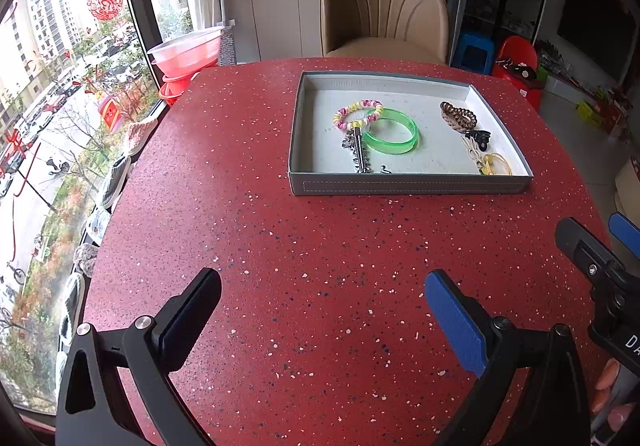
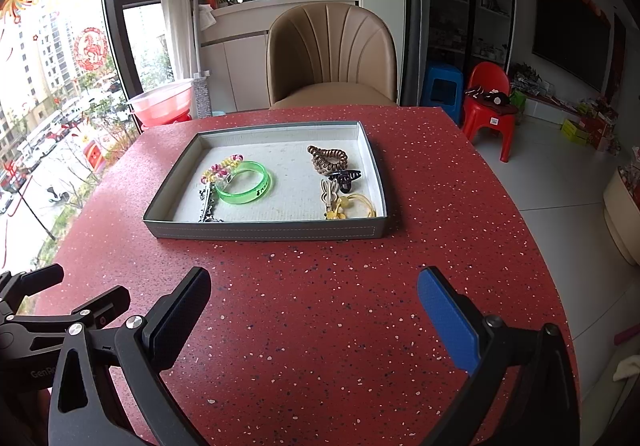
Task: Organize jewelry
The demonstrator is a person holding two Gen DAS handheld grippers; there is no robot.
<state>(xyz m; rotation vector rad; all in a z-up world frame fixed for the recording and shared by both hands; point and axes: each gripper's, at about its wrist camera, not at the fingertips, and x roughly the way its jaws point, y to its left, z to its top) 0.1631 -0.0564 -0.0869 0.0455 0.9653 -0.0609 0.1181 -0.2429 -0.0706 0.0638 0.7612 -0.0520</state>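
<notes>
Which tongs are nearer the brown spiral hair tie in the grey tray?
Right. The right tongs sit slightly nearer the brown spiral hair tie; the left tongs are farther left.

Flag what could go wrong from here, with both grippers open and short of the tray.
The beaded bracelet, green bangle and metal hair clip overlap, so grabbing one may drag the others. The yellow hair tie lies by the tray wall, leaving fingers little room.

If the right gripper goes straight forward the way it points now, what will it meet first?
Probably the near wall of the grey tray. The right gripper is open, with only bare red table before the tray. If it travels higher, it might pass over the wall; height is unclear.
</notes>
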